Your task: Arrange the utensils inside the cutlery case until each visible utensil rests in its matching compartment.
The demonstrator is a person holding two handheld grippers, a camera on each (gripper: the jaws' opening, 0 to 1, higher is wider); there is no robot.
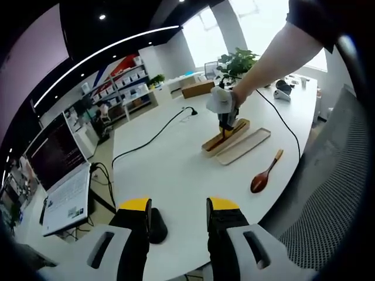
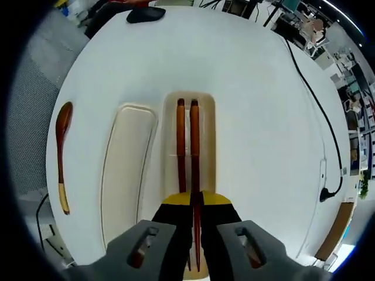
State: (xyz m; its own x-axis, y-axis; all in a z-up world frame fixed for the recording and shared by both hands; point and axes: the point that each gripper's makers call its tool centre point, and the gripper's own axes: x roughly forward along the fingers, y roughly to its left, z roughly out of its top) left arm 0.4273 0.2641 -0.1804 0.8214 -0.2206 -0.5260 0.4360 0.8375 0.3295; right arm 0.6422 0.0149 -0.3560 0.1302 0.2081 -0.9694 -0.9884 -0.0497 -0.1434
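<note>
The wooden cutlery case lies lengthwise in front of me with two dark chopsticks side by side in it. My right gripper is shut on the near end of the right chopstick, which runs back between the jaws. The case's pale lid lies just left of the case, and a brown wooden spoon rests on the table further left. In the left gripper view, a person's hand holds the right gripper down on the case. My left gripper is open with nothing between its fingers.
A black mouse sits beside my left jaw. An open laptop stands at the table's left edge, and a black cable crosses the white table. A mesh chair is at the right.
</note>
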